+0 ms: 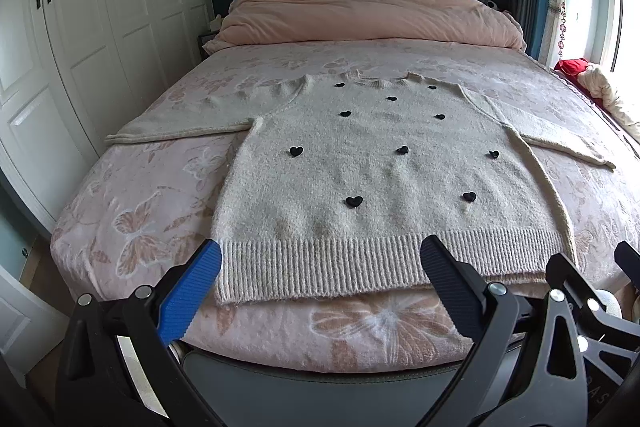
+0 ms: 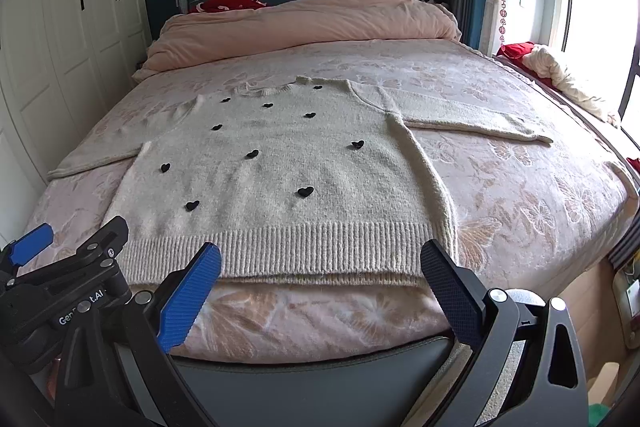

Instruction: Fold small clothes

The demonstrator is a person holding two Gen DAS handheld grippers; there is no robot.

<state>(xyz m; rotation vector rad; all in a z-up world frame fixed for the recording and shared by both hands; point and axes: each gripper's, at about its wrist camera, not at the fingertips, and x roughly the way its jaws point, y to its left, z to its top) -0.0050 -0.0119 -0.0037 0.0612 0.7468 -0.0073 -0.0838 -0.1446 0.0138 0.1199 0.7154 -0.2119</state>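
Two wide-open, empty hand-held grippers (image 1: pixel 320 255) (image 2: pixel 320 255) face a fuzzy, rib-hemmed sweater (image 1: pixel 380 167).

left gripper (image 1: pixel 320 263): black frame, silver round screws
right gripper (image 2: pixel 320 261): same black frame
fingers (image 1: pixel 192 295): one ribbed blue, one textured black
marking: white lettering on the left gripper's body, partly hidden

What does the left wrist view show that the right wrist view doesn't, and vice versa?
Left wrist only: the left gripper seen head-on, open, at the sweater's hem.
Right wrist only: the right gripper seen head-on, open, and the floor right of the bed.
Both: the sweater with black hearts lying flat, sleeves spread, on the bed, the pink duvet and the white wardrobe.
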